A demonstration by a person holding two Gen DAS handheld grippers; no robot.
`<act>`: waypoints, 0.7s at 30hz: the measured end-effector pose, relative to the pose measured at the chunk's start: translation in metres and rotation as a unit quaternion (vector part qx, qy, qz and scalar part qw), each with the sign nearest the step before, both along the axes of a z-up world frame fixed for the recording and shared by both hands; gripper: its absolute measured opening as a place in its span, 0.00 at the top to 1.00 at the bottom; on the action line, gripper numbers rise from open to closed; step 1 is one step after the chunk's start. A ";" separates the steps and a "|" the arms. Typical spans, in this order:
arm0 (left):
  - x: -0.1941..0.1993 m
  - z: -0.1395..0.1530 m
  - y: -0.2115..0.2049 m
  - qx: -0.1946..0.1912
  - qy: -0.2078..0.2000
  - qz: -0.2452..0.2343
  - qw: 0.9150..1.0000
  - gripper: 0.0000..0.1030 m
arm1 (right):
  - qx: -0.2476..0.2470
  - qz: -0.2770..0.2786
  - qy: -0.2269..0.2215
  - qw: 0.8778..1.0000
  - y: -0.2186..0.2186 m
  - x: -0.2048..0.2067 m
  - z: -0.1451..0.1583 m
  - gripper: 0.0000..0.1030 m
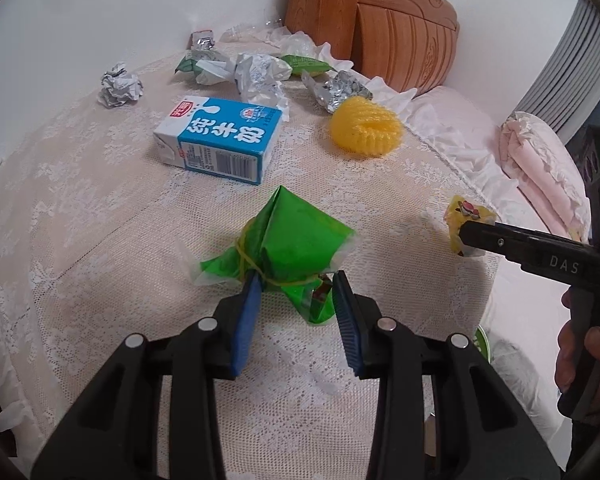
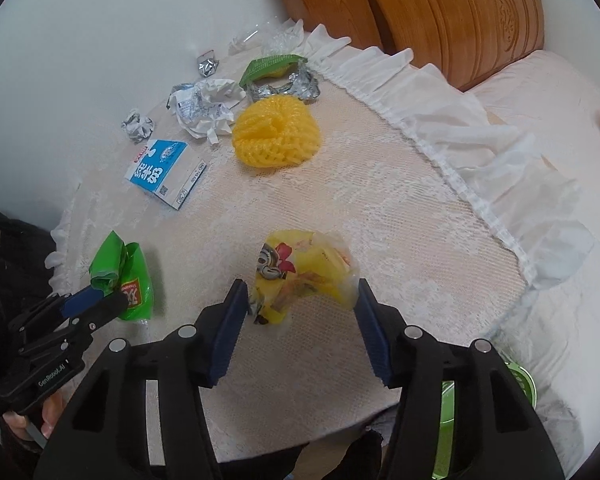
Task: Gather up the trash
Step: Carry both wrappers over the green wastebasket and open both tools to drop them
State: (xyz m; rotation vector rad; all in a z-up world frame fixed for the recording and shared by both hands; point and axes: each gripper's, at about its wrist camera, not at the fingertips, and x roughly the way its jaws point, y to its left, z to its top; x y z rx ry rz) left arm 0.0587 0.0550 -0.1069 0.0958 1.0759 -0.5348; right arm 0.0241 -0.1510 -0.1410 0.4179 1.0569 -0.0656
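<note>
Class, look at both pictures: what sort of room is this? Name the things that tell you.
Probably a bedroom. A carved wooden headboard stands against the wall, a bed with a pale pink cover lies below it, and folded pink bedding rests nearby.

Both wrist views look steeply down, close over the cream lace-covered table (image 1: 120,216). Shared ground: blue-and-white milk carton (image 1: 220,142), yellow foam net (image 2: 276,136), carved wooden headboard (image 2: 440,12).
</note>
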 end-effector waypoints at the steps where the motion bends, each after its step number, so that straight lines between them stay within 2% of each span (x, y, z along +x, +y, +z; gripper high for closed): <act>1: -0.004 0.003 -0.005 -0.001 -0.001 -0.009 1.000 0.65 | -0.006 -0.008 0.001 1.000 -0.006 -0.013 0.002 0.46; 4: -0.020 0.012 -0.026 -0.008 -0.003 -0.048 0.999 0.65 | -0.027 -0.037 0.013 0.999 -0.029 -0.059 0.002 0.46; 7: -0.041 0.019 -0.055 -0.014 -0.004 -0.094 0.996 0.65 | -0.051 -0.074 0.045 0.995 -0.057 -0.109 -0.010 0.45; 11: -0.069 0.022 -0.101 -0.022 0.003 -0.153 0.988 0.65 | -0.037 -0.145 0.099 0.984 -0.099 -0.174 -0.052 0.45; 14: -0.091 0.020 -0.136 -0.014 0.000 -0.198 0.980 0.65 | -0.017 -0.188 0.128 0.974 -0.122 -0.206 -0.088 0.45; 16: -0.107 0.018 -0.158 -0.008 0.000 -0.230 0.973 0.65 | -0.005 -0.207 0.148 0.967 -0.131 -0.222 -0.109 0.28; 17: -0.115 0.017 -0.169 -0.004 0.000 -0.244 0.970 0.65 | -0.003 -0.218 0.157 0.963 -0.136 -0.228 -0.120 0.15; 18: -0.123 0.015 -0.180 0.001 0.002 -0.259 0.966 0.65 | -0.006 -0.231 0.166 0.959 -0.141 -0.235 -0.129 0.06; 21: -0.144 0.007 -0.209 0.016 0.011 -0.298 0.954 0.65 | -0.003 -0.260 0.191 0.947 -0.156 -0.255 -0.148 0.04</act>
